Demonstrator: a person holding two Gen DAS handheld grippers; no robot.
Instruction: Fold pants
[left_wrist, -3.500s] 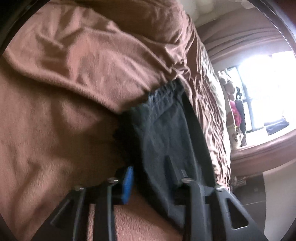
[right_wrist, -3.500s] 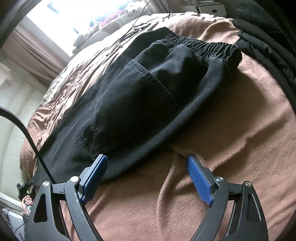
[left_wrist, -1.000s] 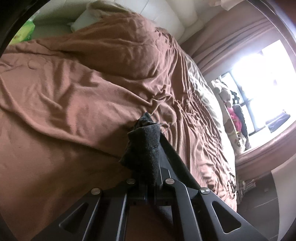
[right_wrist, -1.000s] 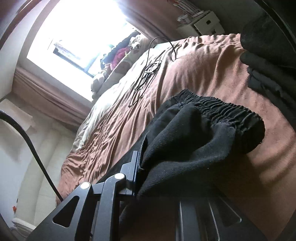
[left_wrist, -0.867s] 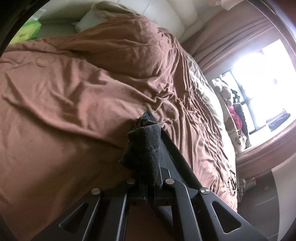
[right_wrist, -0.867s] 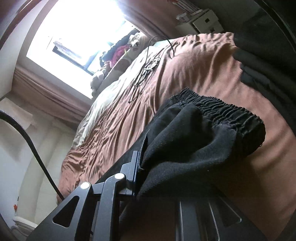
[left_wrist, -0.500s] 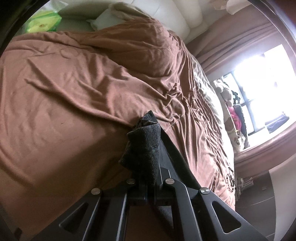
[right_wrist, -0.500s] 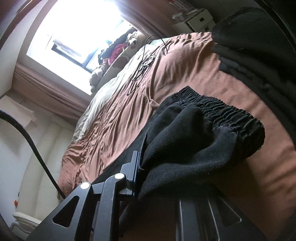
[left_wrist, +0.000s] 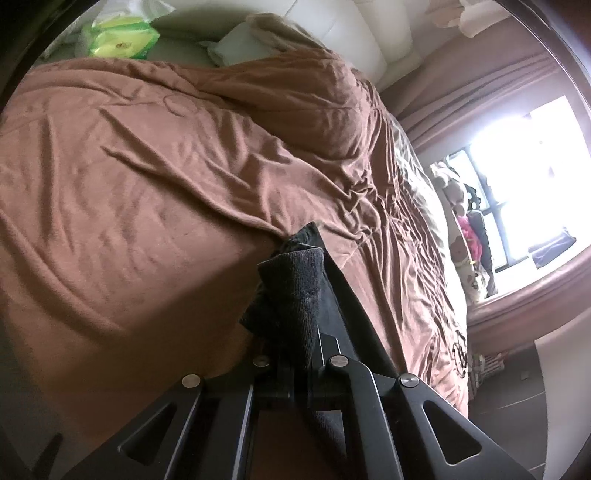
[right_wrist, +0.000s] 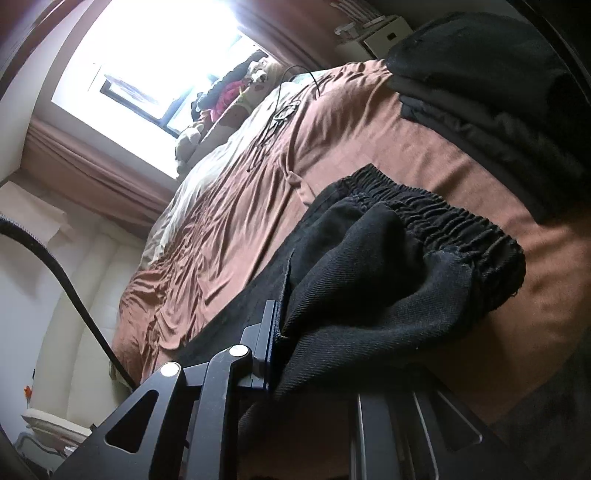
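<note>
Two claws, each pinching black cloth: the left claw (left_wrist: 295, 354) is pressed together on a bunched hem end of the pants (right_wrist: 388, 258), the right claw (right_wrist: 314, 354) is clamped on a fold near the elastic waistband (right_wrist: 436, 218). Pants: black, lifted partly off the bed, the long axis running between the two claws, with a taut strip of cloth leading away from the left claw toward the window side. Waistband end: resting on the brown blanket (left_wrist: 147, 184), just ahead of the right claw. Open room: broad rumpled blanket ahead of the left claw, toward the pillows (left_wrist: 236, 51) and the green packet (left_wrist: 122, 40). Obstruction: a stack of dark folded garments (right_wrist: 498, 92) near the waistband on the right side, apart from it by a band of bare blanket. Loose item: a thin cable (right_wrist: 284, 107) farther up the bed. Judgement: the left end probably travels toward the waistband; the stack limits sideways drift.
</note>
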